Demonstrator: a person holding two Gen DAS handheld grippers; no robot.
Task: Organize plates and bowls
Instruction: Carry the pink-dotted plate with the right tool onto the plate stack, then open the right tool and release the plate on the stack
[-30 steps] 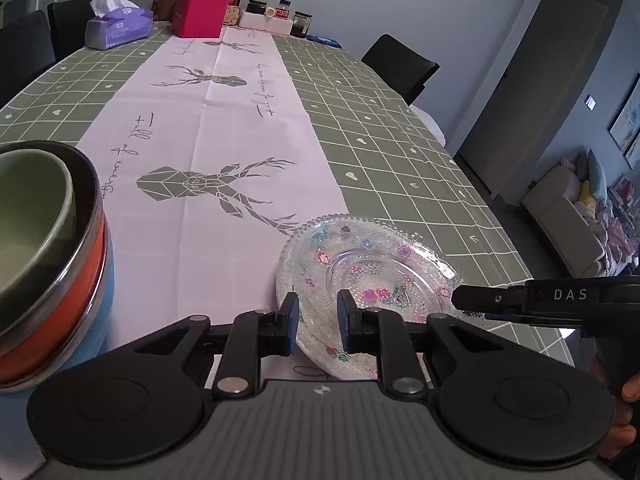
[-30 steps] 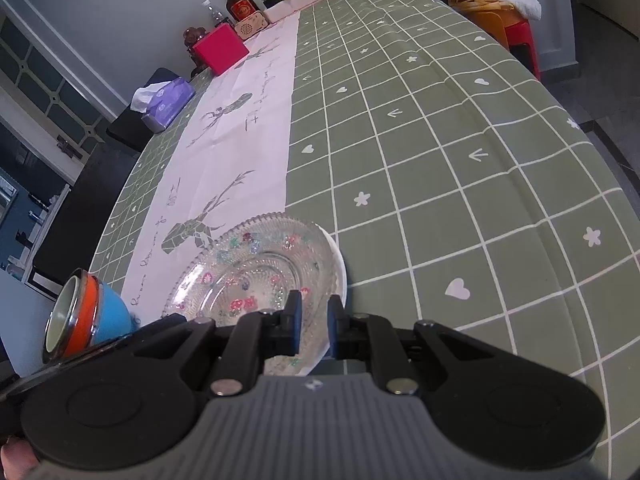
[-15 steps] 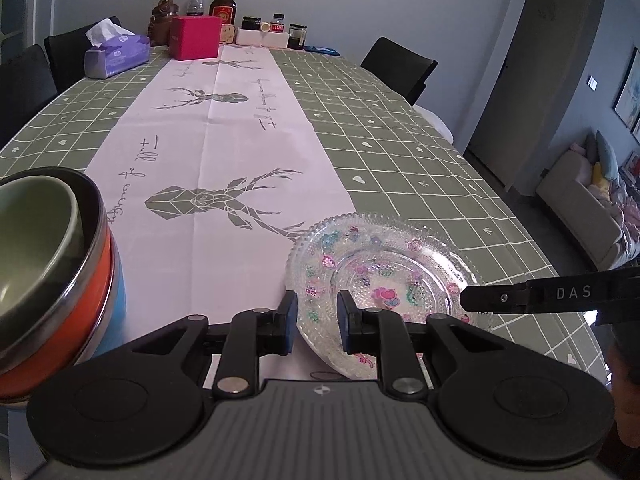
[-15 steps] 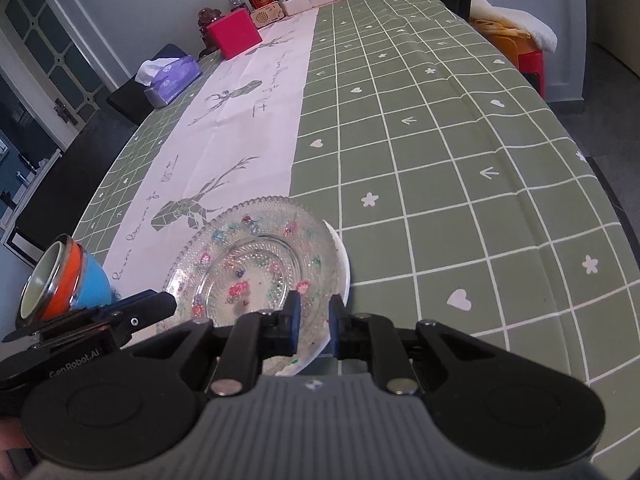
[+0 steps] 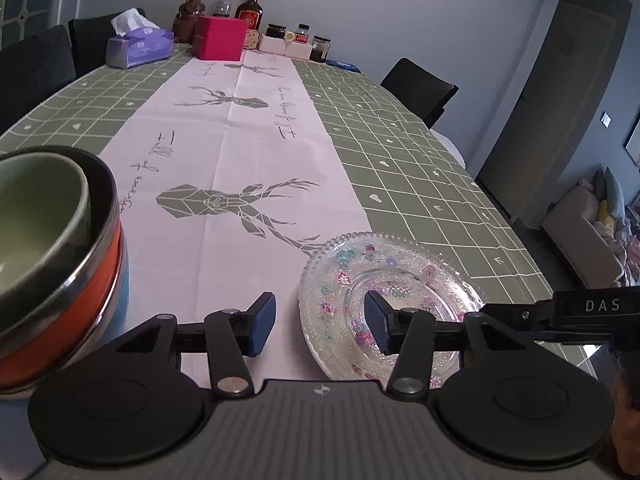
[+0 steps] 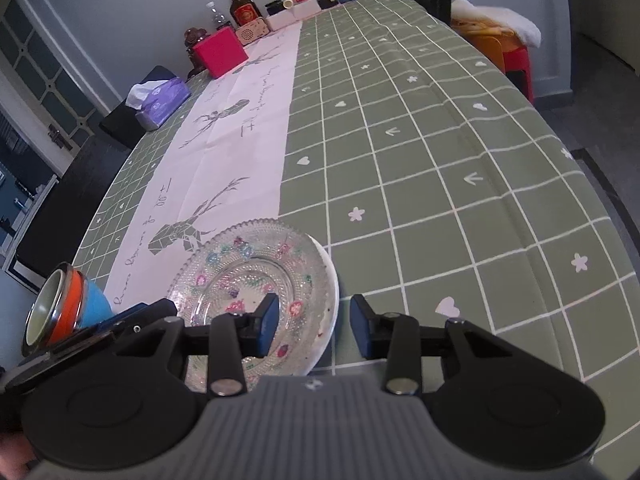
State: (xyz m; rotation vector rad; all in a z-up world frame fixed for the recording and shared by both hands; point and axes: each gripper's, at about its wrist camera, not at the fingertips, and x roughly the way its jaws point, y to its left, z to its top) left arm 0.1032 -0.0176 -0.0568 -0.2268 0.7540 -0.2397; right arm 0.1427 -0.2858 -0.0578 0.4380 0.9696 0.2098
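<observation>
Now your left gripper (image 5: 320, 322) and right gripper (image 6: 313, 326) have both just been opening; each straddles a rim of the clear, beaded glass plate with painted flowers (image 5: 394, 300) without pressing it. It lies on a white plate (image 6: 330, 304) on the green checked tablecloth (image 6: 440, 160), near nested bowls (image 5: 52, 256).

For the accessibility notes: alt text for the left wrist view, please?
The left gripper, jaws just opened, straddles the near rim of a flowered glass plate lying on the table runner. Nested bowls stand at left.
</observation>
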